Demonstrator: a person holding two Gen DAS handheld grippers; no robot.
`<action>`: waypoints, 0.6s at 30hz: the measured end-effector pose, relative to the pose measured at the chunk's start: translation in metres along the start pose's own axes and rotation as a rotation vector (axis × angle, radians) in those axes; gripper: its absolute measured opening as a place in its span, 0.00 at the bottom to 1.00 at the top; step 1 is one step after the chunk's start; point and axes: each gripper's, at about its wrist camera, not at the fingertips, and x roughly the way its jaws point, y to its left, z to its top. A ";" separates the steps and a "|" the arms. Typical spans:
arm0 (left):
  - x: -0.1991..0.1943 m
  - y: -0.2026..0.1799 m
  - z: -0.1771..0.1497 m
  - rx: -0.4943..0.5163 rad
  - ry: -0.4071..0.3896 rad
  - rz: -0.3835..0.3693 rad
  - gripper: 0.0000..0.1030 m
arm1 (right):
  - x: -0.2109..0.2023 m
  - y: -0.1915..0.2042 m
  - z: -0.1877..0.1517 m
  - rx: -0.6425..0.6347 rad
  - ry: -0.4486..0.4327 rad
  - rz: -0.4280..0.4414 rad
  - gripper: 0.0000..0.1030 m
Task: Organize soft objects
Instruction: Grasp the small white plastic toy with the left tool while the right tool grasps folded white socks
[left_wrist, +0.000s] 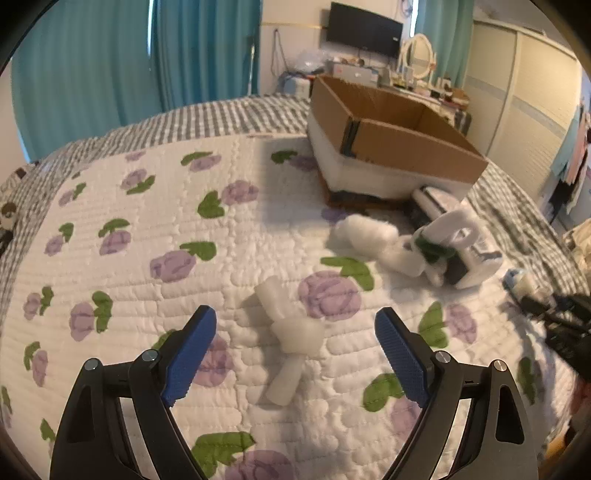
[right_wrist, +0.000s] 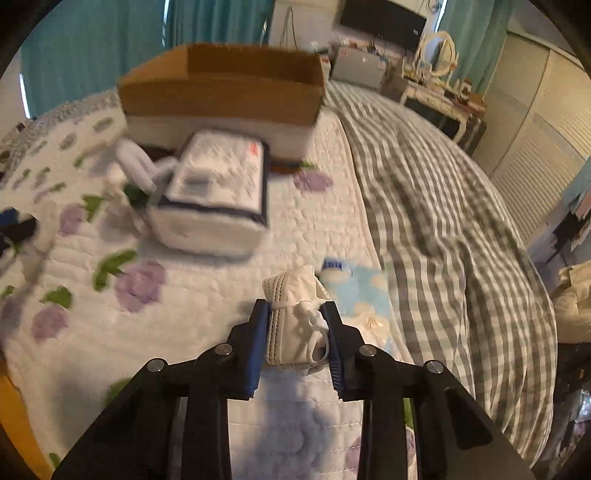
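Tongs on the right (right_wrist: 295, 314) pinch a small white bundle of folded cloth tied with a cord (right_wrist: 295, 325), the blue pads (right_wrist: 258, 343) pressed against both its sides, above the flowered quilt (right_wrist: 207, 306) of the bed. Just past the bundle, a pale blue packet (right_wrist: 360, 295) lies on the quilt near the edge of a grey checked blanket (right_wrist: 443, 229). Farther off sits a white wrapped pack with a printed label (right_wrist: 218, 184), and behind it an open cardboard box (right_wrist: 221, 88).

Left tongs (left_wrist: 295, 332) are spread wide and hold nothing. Between their blue pads (left_wrist: 192, 354), on the quilt (left_wrist: 147, 221), lies a knotted white piece of soft material (left_wrist: 291, 332), not touched by either pad. Well beyond it a fluffy white lump (left_wrist: 365, 229) rests beside a heap of white items with a dark green strip (left_wrist: 443, 251), close to the cardboard box (left_wrist: 391, 125). At the right rim of the left view, part of the other black tool (left_wrist: 561, 325) shows, blurred.
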 end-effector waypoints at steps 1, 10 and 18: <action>0.003 0.002 -0.001 0.001 0.011 0.006 0.86 | -0.005 0.003 0.003 -0.008 -0.018 0.005 0.28; 0.028 -0.001 -0.006 0.013 0.093 0.009 0.68 | -0.011 0.032 0.026 -0.030 -0.079 0.144 0.28; 0.035 0.003 -0.007 -0.018 0.133 -0.013 0.37 | -0.004 0.038 0.018 -0.039 -0.055 0.189 0.28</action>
